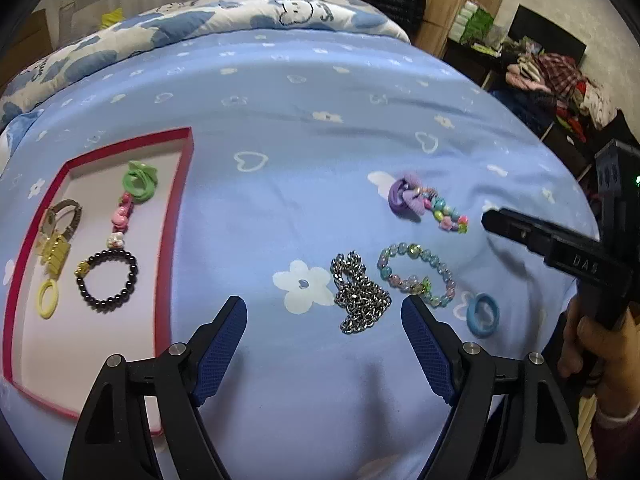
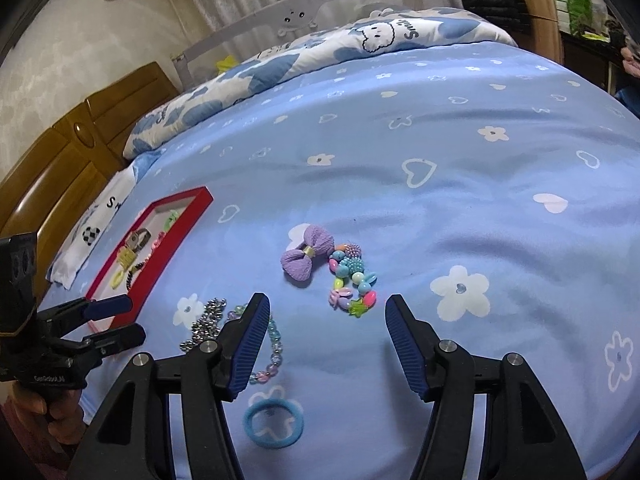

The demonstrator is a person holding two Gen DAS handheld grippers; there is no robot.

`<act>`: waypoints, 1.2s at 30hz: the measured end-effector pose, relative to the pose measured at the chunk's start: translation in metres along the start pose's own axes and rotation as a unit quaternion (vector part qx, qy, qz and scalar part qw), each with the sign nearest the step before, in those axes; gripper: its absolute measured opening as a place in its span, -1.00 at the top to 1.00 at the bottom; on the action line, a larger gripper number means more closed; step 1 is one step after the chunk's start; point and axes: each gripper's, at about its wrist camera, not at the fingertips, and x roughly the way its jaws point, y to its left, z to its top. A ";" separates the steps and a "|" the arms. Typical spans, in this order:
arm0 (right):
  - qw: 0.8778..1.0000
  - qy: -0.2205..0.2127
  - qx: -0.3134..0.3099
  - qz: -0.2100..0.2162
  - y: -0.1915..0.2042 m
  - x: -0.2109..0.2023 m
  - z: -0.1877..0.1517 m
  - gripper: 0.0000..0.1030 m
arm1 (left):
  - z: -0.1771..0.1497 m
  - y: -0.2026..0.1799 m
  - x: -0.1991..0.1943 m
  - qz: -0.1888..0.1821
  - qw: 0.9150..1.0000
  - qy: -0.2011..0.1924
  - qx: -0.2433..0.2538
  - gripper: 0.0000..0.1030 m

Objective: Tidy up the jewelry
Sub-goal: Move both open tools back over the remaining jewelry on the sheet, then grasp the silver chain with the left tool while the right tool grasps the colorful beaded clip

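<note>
A red-rimmed tray [image 1: 176,216] lies on the bed at the left, holding a watch [image 1: 64,216], a gold clip [image 1: 56,256], a yellow ring [image 1: 47,298], a black bead bracelet [image 1: 108,280], a pink charm string [image 1: 120,216] and a green hair tie [image 1: 140,180]. Loose on the sheet are a silver chain [image 1: 358,298], a pastel bead bracelet [image 1: 416,276], a purple bow [image 2: 306,256] with a colourful bead bracelet [image 2: 352,280], and a blue hair tie [image 2: 274,424]. My left gripper [image 1: 324,316] is open and empty, near the chain. My right gripper [image 2: 326,316] is open and empty, just short of the colourful bracelet.
The blue flowered sheet [image 1: 320,160] covers the bed. A folded cloud-print quilt [image 2: 320,52] lies along the far side. A wooden headboard [image 2: 60,152] stands at the left. Shelves with clothes [image 1: 552,80] stand beyond the bed's right edge.
</note>
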 end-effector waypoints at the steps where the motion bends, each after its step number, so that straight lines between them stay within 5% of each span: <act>1: 1.000 0.003 -0.003 0.000 0.000 0.002 0.001 -0.21 | 0.000 -0.001 0.005 0.000 1.000 0.005 0.002 -0.55; 15: 0.999 0.039 -0.024 -0.003 0.001 0.037 0.009 -0.21 | 0.009 -0.025 0.066 0.032 0.998 0.043 0.043 -0.47; 17: 0.998 0.044 -0.034 -0.008 0.002 0.043 0.008 -0.21 | 0.006 -0.029 0.071 0.042 0.997 0.037 0.055 -0.33; 22: 0.996 0.055 -0.063 -0.026 0.008 0.061 0.007 -0.18 | 0.009 -0.033 0.073 0.031 0.997 0.029 0.065 0.58; 23: 0.995 0.055 -0.072 -0.034 0.010 0.064 0.006 -0.17 | 0.010 -0.031 0.074 0.028 0.997 0.030 0.062 0.59; 26: 0.994 0.053 -0.075 -0.051 0.010 0.068 0.007 0.59 | 0.011 -0.026 0.071 0.017 0.998 0.026 0.048 0.64; 27: 0.995 0.052 -0.064 -0.049 0.007 0.067 0.008 0.70 | 0.011 -0.024 0.069 0.013 0.999 0.025 0.045 0.66; 36: 1.000 0.023 -0.018 -0.002 0.009 0.040 0.011 0.75 | 0.014 -0.008 0.040 -0.015 1.000 -0.004 0.012 0.86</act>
